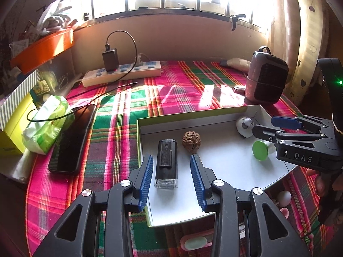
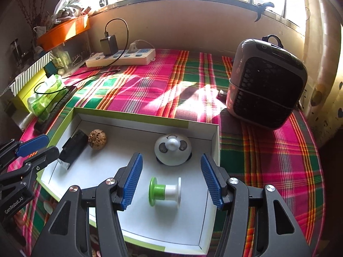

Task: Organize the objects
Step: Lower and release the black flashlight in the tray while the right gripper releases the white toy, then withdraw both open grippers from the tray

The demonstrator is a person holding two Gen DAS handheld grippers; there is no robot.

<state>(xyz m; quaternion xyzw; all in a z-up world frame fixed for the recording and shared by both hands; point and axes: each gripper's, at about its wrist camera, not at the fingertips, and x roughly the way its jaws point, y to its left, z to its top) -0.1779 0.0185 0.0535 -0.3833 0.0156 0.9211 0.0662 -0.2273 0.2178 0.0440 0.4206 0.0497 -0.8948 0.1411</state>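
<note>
A shallow white box (image 1: 231, 169) (image 2: 150, 224) with green edges lies on the plaid cloth. In it lie a black lighter-like device (image 1: 166, 162) (image 2: 72, 147), a brown walnut (image 1: 191, 140) (image 2: 97, 139), a white panda-faced dome (image 1: 244, 126) (image 2: 172, 150) and a green-and-white spool (image 1: 260, 150) (image 2: 164, 191). My left gripper (image 1: 171, 180) (image 2: 30, 150) is open with its jaws on either side of the black device. My right gripper (image 2: 171, 180) (image 1: 268, 126) is open with its jaws on either side of the spool.
A small dark heater (image 1: 267, 77) (image 2: 268, 83) stands at the right. A power strip (image 1: 122, 72) (image 2: 121, 57) with charger lies at the back. A phone (image 1: 70, 139), tissue pack (image 1: 46, 124) and boxes sit at the left. Small items (image 1: 284, 197) lie near the table's front edge.
</note>
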